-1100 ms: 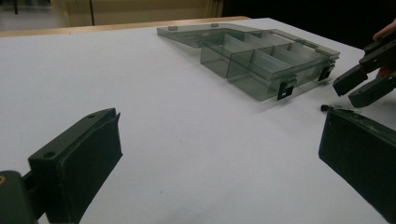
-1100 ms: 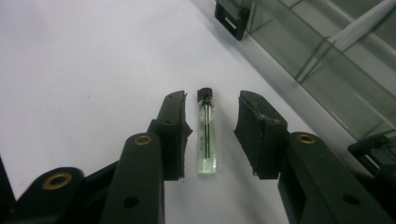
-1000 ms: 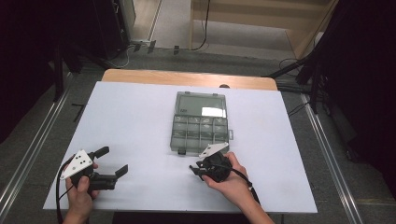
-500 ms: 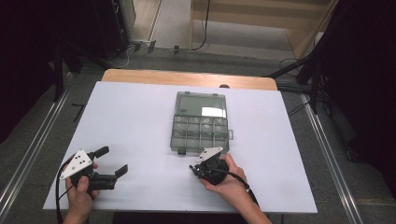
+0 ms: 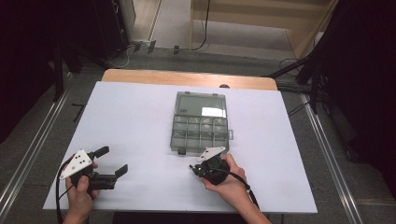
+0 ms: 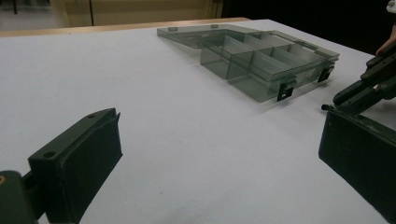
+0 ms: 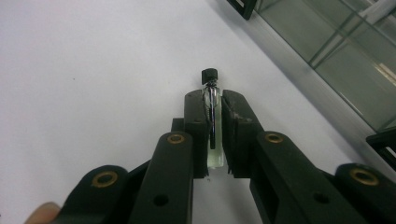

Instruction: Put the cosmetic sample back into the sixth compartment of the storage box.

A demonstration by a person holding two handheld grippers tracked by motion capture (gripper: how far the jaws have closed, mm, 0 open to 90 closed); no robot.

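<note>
My white table (image 5: 140,116) holds a see-through grey plastic box (image 5: 200,122) with little compartments, lying open in the middle, a bit toward the far edge. My left claw (image 5: 113,161) sits near the near left corner with its jaws spread wide and nothing between them. My right claw (image 7: 214,105) is just in front of the box near the near edge, and its jaws have just been closing and now pinch a tiny glass vial (image 7: 211,116) with a black cap.
</note>
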